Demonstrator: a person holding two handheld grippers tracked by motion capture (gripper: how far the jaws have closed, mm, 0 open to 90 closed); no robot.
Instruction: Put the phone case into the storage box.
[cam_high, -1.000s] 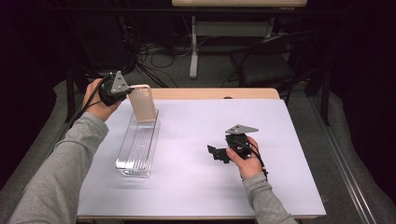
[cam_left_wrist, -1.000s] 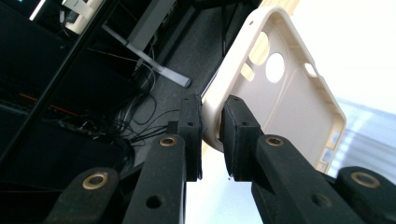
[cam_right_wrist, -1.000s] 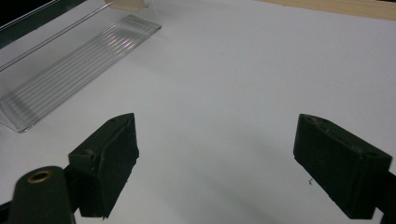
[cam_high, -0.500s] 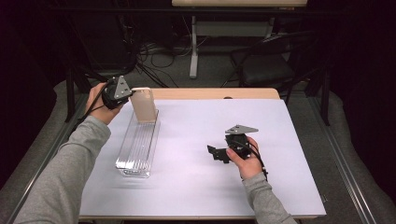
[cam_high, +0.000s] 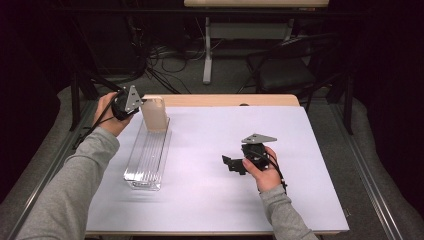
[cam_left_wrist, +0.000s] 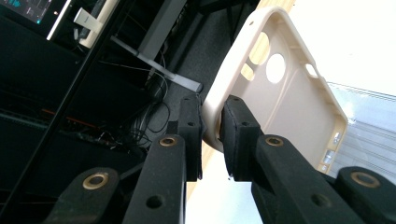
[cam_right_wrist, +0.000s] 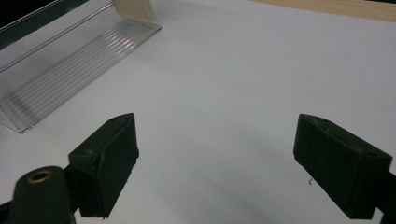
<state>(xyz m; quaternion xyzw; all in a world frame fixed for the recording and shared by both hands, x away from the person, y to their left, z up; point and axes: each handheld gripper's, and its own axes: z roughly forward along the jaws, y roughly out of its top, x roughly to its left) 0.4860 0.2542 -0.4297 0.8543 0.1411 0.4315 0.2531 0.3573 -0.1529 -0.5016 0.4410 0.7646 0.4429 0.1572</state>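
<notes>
Left gripper (cam_left_wrist: 211, 135) is clamped on the side rim of the beige phone case (cam_left_wrist: 285, 93); jaws nearly together, only the thin wall between the pads. In the high view the case (cam_high: 154, 114) stands upright at the far end of the clear rack (cam_high: 147, 157), its lower edge at or in the rack; whether it sits in a slot cannot be told. Right gripper (cam_high: 235, 164) rests on the white mat (cam_high: 320, 150) well to the right of the rack, jaws wide apart, holding nothing (cam_right_wrist: 215, 163).

Risks:
- Grip is on one edge only, close to a corner. The case is likely soft and could twist or pivot between the pads, so it may enter the rack tilted.
- Nothing holds the rack. A sideways push from the case could slide or tip it, since the right gripper is too far off to brace it.
- Letting go before the lower edge is seated likely drops the case flat across the rack, or off its far end.
</notes>
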